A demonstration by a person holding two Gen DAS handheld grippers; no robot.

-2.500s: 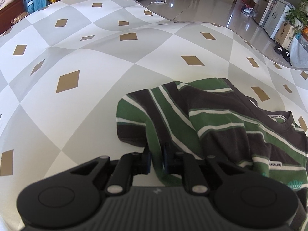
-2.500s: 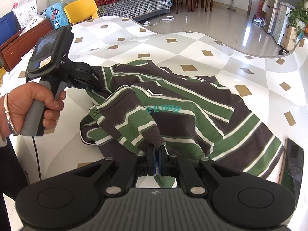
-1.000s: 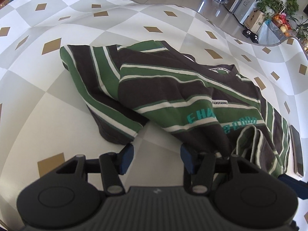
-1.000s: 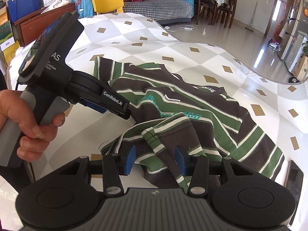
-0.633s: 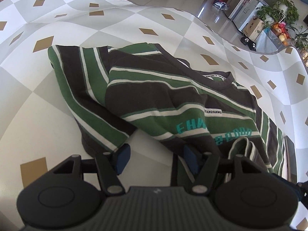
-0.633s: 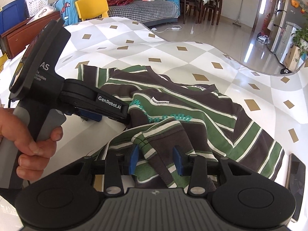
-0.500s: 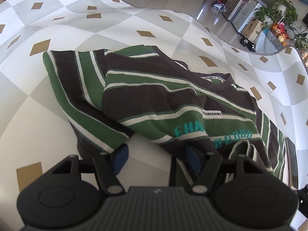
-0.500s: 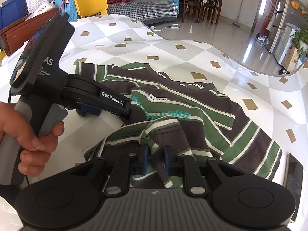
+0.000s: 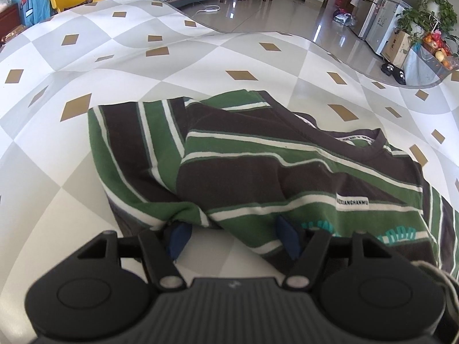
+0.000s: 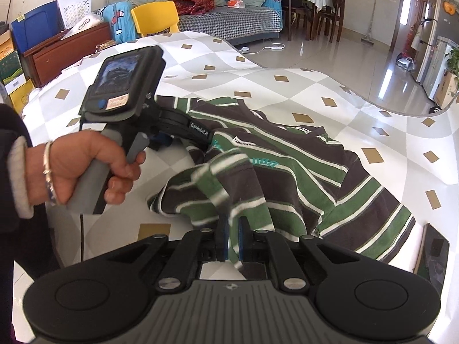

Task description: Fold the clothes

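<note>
A: How far along is the fold?

B: Early, I'd judge. The striped shirt (image 10: 289,172) lies rumpled on the checked tablecloth (image 9: 86,66), one sleeve turned in at about 9 o'clock in the left wrist view, the body bunched and not yet squared. Most folds are left.

A: And the grippers?

B: The right gripper (image 10: 232,238) has its jaws pinched almost together on a fold of the shirt at 6 o'clock in its own view, cloth lifted into a ridge. The left gripper (image 9: 233,239) stands roughly half open, its blue pads (image 9: 179,236) on either side of the shirt's near edge, not pressing it that I can see.

A: Counts?

B: One shirt, two grippers, one hand (image 10: 86,166) in view, one phone (image 10: 434,255) at 4 o'clock beside the hem
</note>
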